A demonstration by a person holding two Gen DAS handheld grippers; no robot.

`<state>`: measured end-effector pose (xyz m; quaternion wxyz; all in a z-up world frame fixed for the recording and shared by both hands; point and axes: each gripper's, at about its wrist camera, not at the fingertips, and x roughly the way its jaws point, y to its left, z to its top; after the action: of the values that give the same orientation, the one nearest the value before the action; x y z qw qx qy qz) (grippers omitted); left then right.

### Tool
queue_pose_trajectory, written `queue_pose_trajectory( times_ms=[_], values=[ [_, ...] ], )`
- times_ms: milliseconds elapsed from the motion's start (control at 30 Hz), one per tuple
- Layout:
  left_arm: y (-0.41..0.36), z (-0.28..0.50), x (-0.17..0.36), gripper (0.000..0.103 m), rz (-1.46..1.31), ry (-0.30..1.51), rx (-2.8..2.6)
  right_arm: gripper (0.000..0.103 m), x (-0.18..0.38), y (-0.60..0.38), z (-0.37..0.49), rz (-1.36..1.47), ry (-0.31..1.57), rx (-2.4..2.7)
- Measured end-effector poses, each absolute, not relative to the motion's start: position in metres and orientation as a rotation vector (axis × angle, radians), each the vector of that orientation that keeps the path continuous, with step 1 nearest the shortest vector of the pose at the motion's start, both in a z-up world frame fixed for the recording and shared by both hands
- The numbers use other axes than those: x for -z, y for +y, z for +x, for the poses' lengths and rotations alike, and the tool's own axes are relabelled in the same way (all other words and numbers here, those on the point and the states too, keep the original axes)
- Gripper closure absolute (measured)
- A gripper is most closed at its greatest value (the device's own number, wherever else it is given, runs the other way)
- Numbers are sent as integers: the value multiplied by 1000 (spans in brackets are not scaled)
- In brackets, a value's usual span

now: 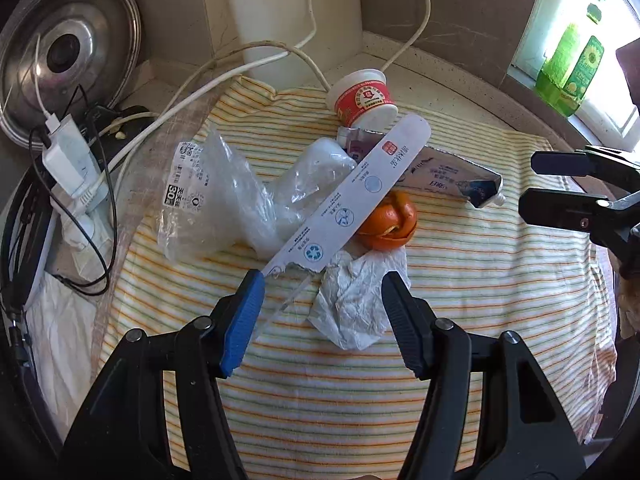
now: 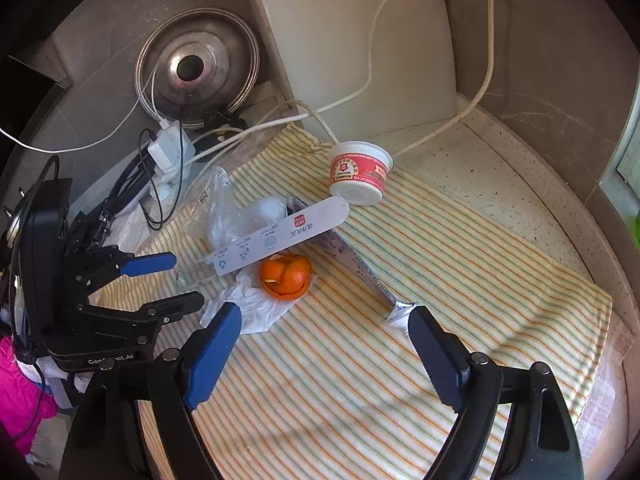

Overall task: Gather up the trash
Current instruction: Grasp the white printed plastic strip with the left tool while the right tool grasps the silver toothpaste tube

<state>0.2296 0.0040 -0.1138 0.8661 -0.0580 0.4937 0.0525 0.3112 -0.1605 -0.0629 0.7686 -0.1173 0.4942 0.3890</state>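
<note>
A little heap of rubbish sits mid-cloth: a long white cardboard strip with printed recycling icons point(image 1: 347, 196), torn at one end, lying on top of a crinkly clear plastic bag point(image 1: 224, 196). Tucked under the strip is a curl of orange peel point(image 1: 390, 222), touching a crumpled white tissue point(image 1: 358, 300). A flattened silver-lined carton point(image 1: 452, 174) runs out from under the strip, and a red-and-white paper cup point(image 1: 366, 98) lies tipped on its side at the back.

It's all on a yellow-and-white striped cloth point(image 1: 460, 320) spread over a speckled stone counter point(image 2: 500, 168). A steel pot lid point(image 1: 66, 56) leans in the corner, with a white power strip and cables point(image 1: 72, 168) beside it, and a green bottle point(image 1: 568, 68) by the bright window.

The strip's long axis runs diagonally, rounded end towards the cup, torn end just beside the left gripper point(image 1: 320, 312). That claw is spread wide, holding nothing. The right gripper point(image 2: 324, 352) is spread wide too, one finger right next to the carton's end.
</note>
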Motion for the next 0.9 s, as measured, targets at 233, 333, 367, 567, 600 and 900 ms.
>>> queue_pose_trajectory(
  times_ms=[233,333,367,567,600,900],
  values=[
    [3,259,123,40,-48,1084,-115,17,83,-146,336,-300,1126,-876],
    [0,268,128,40,-6,1114,-100,17,90,-140,343,-332,1135,-879],
    [-1,271,131,40,9,1127,-96,18,93,-138,346,-339,1141,-881],
    [3,284,140,41,41,1162,-94,24,104,-125,357,-372,1167,-890],
    [3,286,140,41,42,1164,-92,24,105,-124,358,-377,1170,-892],
    [6,295,143,56,38,1178,-83,36,119,-111,365,-411,1200,-882]
  ],
)
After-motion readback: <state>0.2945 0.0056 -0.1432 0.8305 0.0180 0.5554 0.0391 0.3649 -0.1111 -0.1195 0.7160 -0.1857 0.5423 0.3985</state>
